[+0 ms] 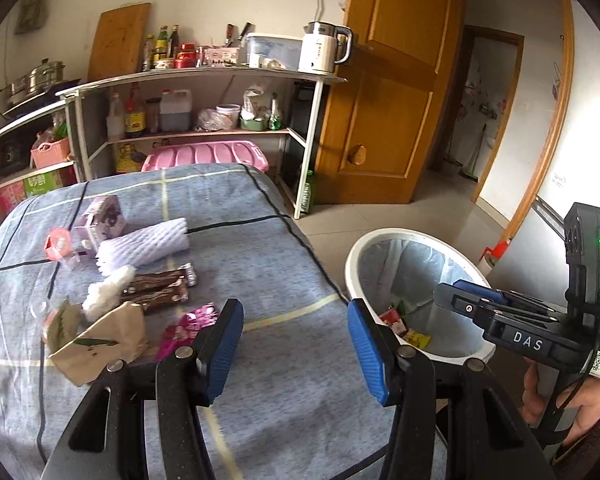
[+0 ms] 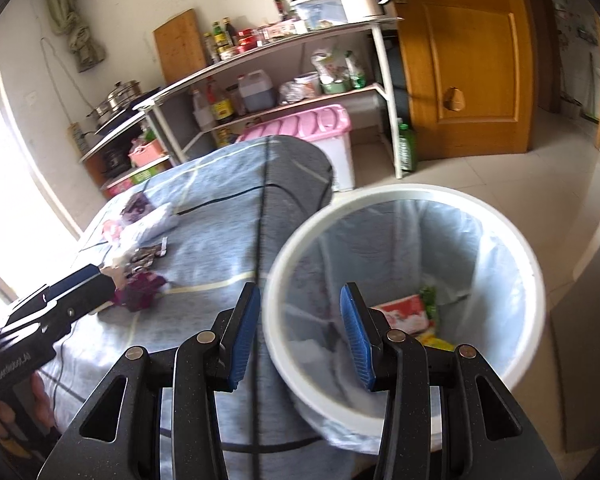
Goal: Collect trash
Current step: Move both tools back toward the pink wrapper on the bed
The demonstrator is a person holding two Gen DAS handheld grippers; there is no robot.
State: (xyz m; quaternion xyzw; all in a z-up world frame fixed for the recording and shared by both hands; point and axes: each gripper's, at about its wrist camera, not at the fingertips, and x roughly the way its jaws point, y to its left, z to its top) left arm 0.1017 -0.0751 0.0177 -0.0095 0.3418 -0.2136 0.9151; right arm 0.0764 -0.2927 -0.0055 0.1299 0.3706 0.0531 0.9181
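Trash lies on a table with a blue checked cloth (image 1: pixel 260 240): a pink wrapper (image 1: pixel 184 330), a brown paper bag (image 1: pixel 108 340), dark snack wrappers (image 1: pixel 160 286), a white ribbed packet (image 1: pixel 146 246), a purple carton (image 1: pixel 106 218) and a pink lid (image 1: pixel 58 244). My left gripper (image 1: pixel 296 322) is open and empty above the cloth, right of the pink wrapper. A white bin (image 2: pixel 404 300) with a clear liner holds red and yellow wrappers (image 2: pixel 406 314). My right gripper (image 2: pixel 300 306) is open and empty over the bin's left rim. The right gripper also shows in the left wrist view (image 1: pixel 472 294).
A metal shelf rack (image 1: pixel 204 80) with bottles, a kettle and pots stands behind the table. A pink-lidded box (image 1: pixel 208 156) sits on the floor under it. A wooden door (image 1: pixel 396 92) is at the right, with tiled floor around the bin (image 1: pixel 416 292).
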